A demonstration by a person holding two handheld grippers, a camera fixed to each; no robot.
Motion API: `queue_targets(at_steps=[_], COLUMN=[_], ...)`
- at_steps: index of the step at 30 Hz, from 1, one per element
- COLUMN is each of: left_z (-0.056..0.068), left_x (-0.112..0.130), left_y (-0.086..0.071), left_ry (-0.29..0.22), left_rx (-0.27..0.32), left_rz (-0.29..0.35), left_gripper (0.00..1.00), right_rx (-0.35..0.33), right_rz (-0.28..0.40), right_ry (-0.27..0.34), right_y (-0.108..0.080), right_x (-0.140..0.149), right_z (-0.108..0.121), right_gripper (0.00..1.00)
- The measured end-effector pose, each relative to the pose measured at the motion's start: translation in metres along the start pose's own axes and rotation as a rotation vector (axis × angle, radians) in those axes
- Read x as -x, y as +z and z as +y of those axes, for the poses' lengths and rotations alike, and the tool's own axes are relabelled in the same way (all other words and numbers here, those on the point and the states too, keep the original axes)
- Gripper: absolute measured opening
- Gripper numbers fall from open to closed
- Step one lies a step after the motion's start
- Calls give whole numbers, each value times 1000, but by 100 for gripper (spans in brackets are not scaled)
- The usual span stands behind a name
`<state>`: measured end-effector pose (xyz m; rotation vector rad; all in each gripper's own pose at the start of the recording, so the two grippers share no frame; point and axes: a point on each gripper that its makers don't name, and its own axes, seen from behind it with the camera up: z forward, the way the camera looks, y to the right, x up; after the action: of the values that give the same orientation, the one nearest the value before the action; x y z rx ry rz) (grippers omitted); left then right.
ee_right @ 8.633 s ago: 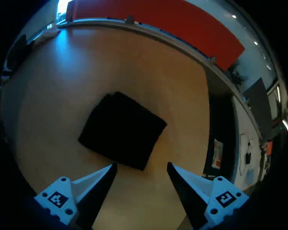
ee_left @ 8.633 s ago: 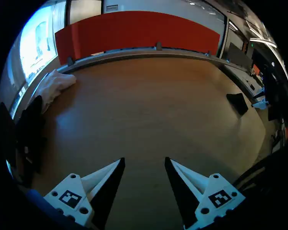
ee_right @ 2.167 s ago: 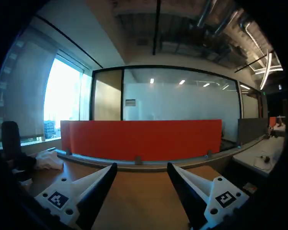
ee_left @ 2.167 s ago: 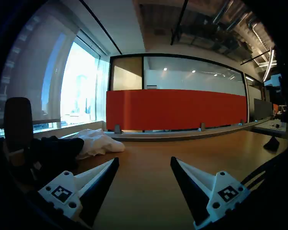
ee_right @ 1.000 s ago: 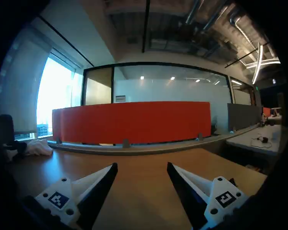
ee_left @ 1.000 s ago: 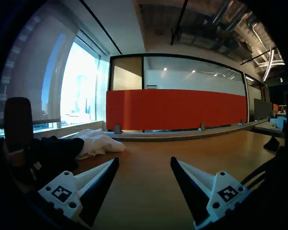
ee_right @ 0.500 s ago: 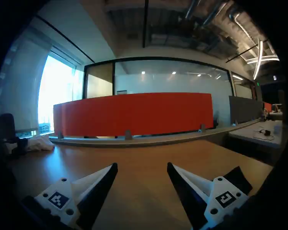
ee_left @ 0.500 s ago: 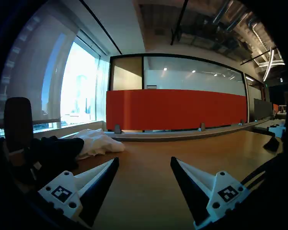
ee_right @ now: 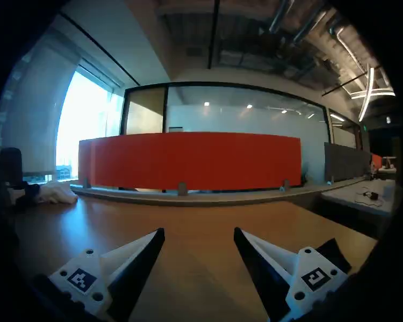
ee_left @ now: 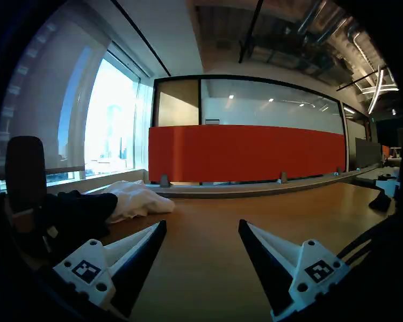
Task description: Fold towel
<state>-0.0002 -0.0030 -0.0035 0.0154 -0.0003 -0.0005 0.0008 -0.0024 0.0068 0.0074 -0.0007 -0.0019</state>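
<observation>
One black towel (ee_right: pixel 337 250), one white cloth (ee_left: pixel 139 199)

Left hand-held gripper (ee_left: pixel 201 231) and right hand-held gripper (ee_right: pixel 199 239) both level, fingers apart.

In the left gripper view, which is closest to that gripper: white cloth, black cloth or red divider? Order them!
1. Black cloth, left, beside the left gripper.
2. White cloth, left, just behind it.
3. Red divider, straight ahead, far back.

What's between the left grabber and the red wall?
From the left hand-held gripper, just bare wooden table, then a grey rail at its far edge, then the red wall. The left gripper view shows it.
</observation>
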Motion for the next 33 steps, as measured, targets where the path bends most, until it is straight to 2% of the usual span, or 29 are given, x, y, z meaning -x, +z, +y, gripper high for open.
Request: queue_targets(at_steps=[33], left_z=[0], left_x=[0], left_y=[0], left_ry=[0], left_rx=[0], left_rz=[0], left_gripper=[100], right_rx=[1], right_rz=[0], right_ry=[1], right_y=[-7], right_x=[0], right_z=[-2], right_gripper=[100])
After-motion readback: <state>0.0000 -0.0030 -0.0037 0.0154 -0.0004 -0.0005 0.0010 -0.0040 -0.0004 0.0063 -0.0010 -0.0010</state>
